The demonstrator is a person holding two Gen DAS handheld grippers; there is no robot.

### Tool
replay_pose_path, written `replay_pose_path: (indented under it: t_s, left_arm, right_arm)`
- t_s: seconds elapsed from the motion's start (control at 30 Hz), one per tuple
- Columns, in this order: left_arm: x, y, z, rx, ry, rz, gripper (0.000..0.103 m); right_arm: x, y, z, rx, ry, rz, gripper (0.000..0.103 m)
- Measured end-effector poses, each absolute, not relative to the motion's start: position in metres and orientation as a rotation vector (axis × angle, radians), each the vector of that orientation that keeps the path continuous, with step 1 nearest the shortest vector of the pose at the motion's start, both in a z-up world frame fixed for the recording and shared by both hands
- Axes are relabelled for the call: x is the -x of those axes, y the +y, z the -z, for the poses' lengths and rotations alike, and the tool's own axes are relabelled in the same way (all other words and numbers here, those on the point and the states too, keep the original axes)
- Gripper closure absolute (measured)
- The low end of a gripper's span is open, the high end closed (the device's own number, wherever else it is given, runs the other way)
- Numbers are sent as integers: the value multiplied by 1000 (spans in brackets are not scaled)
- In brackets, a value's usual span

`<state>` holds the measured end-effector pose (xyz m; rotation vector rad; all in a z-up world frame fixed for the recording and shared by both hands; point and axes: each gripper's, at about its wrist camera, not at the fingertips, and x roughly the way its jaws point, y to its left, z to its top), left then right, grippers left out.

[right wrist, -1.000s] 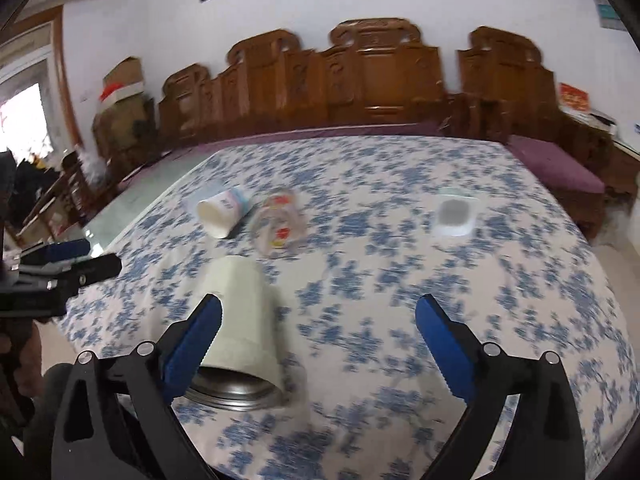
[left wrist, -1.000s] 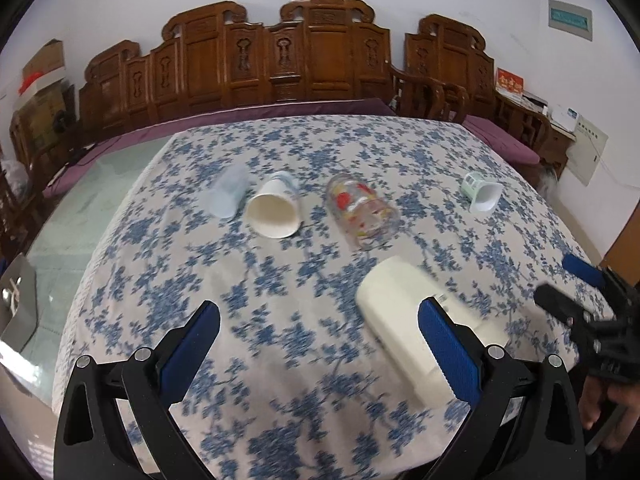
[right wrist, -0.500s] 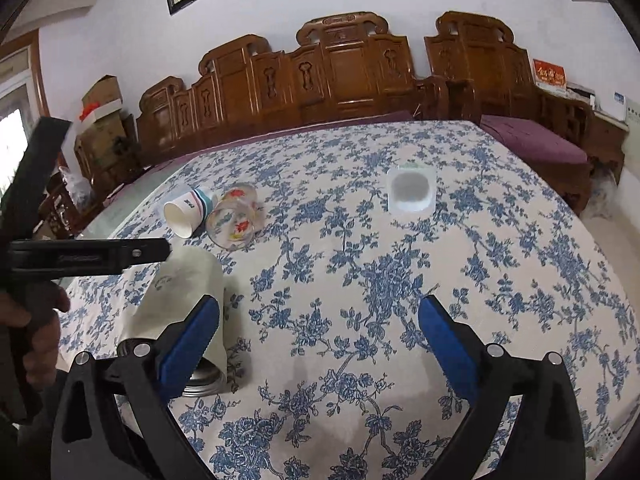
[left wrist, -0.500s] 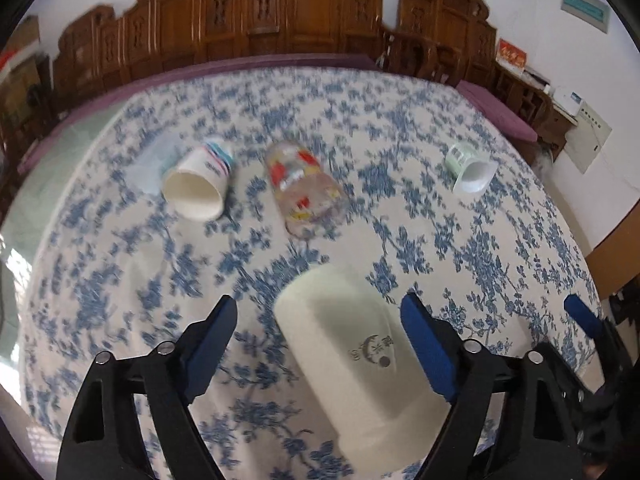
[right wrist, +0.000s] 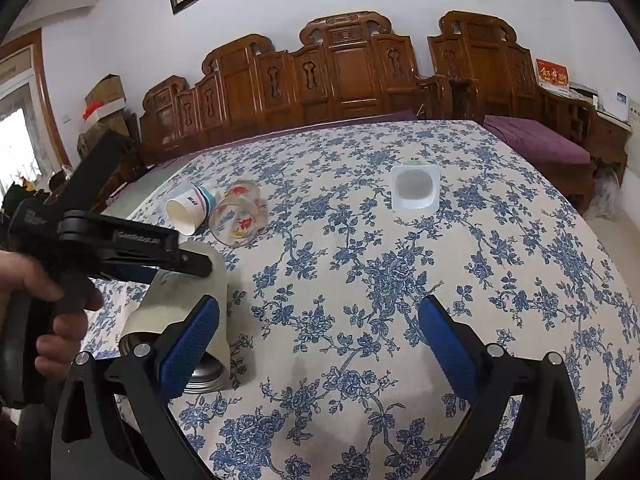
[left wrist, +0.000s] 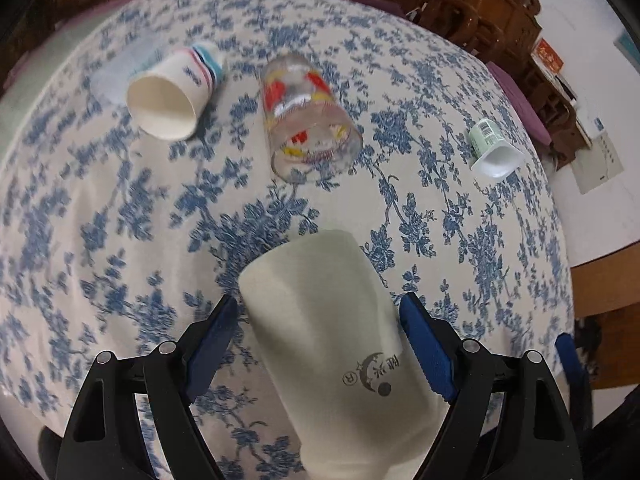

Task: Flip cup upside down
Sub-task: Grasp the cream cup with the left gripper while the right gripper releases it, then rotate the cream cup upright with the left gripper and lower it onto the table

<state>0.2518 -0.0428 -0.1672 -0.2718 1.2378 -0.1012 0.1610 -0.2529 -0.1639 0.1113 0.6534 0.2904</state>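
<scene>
Beside the glass tumbler [left wrist: 310,116], on its near side, lies your target: the cream cup [left wrist: 344,344], tipped over on the blue-flowered tablecloth [left wrist: 120,220] with its closed base toward the tumbler and its metal-lined mouth toward you. Your left gripper [left wrist: 320,344] comes down over it from above, angled steeply toward the cloth, and its blue pads [left wrist: 426,350] sit on either side of the cup's body. The right pad looks close against the cup wall; the left pad shows a sliver of cloth between it and the cup, so you have the cup straddled, with the fingers spread and no grasp made.

From the right wrist view you can see your left hand [right wrist: 52,304] wrapped round the black handle, fingers curled under it, the tool pointing across the cup [right wrist: 180,312] with one black finger lying over its top.

Your right gripper [right wrist: 320,340] is held low and level over bare cloth, just right of the cream cup, its fingers released and wide apart with nothing between them. Its left pad [right wrist: 190,346] overlaps the cup's mouth in the picture, though you cannot tell whether it touches.

Left of the tumbler lies a paper cup [left wrist: 172,94], also on its side, mouth toward you, with a blurred pale cup [left wrist: 116,72] behind it. Well to the right of the tumbler a small white-and-green yogurt pot [left wrist: 494,148] lies tipped too. Behind the tumbler, past the table's far edge, stands a carved wooden bench [right wrist: 344,68].
</scene>
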Motion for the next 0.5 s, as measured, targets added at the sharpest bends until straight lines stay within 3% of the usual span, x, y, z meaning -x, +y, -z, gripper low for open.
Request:
replay_pose_path:
  t_s: [0.5]
  left_arm:
    - [-268,-39,187,373,1344,118,23]
  right_arm:
    - [-161,-252,164,-112,656,-293,3]
